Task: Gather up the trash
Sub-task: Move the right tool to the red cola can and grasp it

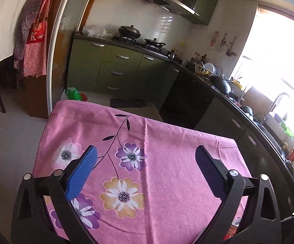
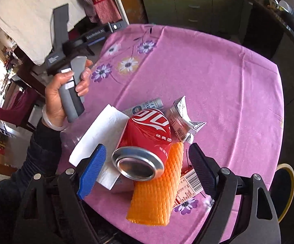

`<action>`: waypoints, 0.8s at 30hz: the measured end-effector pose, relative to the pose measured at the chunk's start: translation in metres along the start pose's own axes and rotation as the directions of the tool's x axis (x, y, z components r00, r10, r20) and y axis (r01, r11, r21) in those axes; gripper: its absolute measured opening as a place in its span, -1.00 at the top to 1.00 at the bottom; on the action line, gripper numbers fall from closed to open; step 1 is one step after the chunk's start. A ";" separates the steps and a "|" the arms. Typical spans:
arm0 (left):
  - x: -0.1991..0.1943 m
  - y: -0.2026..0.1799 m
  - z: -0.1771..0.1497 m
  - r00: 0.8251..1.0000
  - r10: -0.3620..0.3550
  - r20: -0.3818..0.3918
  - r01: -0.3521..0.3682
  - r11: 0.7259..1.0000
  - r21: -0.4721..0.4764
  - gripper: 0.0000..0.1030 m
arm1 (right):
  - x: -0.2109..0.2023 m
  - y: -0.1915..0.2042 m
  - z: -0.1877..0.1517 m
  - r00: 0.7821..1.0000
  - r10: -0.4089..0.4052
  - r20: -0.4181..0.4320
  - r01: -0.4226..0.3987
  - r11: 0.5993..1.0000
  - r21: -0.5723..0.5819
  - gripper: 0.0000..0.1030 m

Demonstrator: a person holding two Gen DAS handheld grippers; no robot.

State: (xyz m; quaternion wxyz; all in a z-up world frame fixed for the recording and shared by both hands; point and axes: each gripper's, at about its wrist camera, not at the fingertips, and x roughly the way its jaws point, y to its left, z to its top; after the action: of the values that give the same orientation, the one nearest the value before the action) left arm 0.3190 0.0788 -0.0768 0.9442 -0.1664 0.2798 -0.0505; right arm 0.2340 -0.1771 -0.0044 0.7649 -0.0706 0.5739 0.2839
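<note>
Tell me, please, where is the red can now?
In the right wrist view, the red can lies on its side in the trash pile on the pink tablecloth, between the white napkin and the orange foam net.

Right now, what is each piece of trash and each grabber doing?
Red can: dented, on its side atop the pile.
White napkin: folded, flat, partly under the can.
Orange foam net: lying flat by the can.
Silver pouch: crumpled, torn open.
Barcode carton: flat, mostly under the net.
Right gripper: open above the pile.
Left gripper: open, empty, over pink tablecloth.
</note>
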 end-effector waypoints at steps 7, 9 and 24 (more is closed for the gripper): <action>0.002 0.005 -0.002 1.000 0.015 0.001 -0.015 1.000 -0.001 -0.81 | 0.059 -0.005 0.030 0.952 -0.006 -0.305 0.017 0.999 0.034 -0.57; 0.002 0.006 -0.003 1.000 0.027 0.010 -0.027 1.000 0.011 -0.81 | 0.072 -0.004 0.033 0.937 0.004 -0.348 0.011 0.999 0.040 -0.55; -0.009 0.014 0.000 0.997 0.071 0.043 -0.072 0.997 0.040 -0.81 | 0.116 0.019 0.038 0.894 -0.045 -0.446 0.028 0.999 -0.045 -0.48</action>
State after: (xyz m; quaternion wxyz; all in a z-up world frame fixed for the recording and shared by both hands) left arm 0.3119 0.0932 -0.0770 0.9543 -0.1378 0.2647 -0.0189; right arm 0.2769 -0.1041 -0.0943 0.6166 -0.1587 0.7272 0.2564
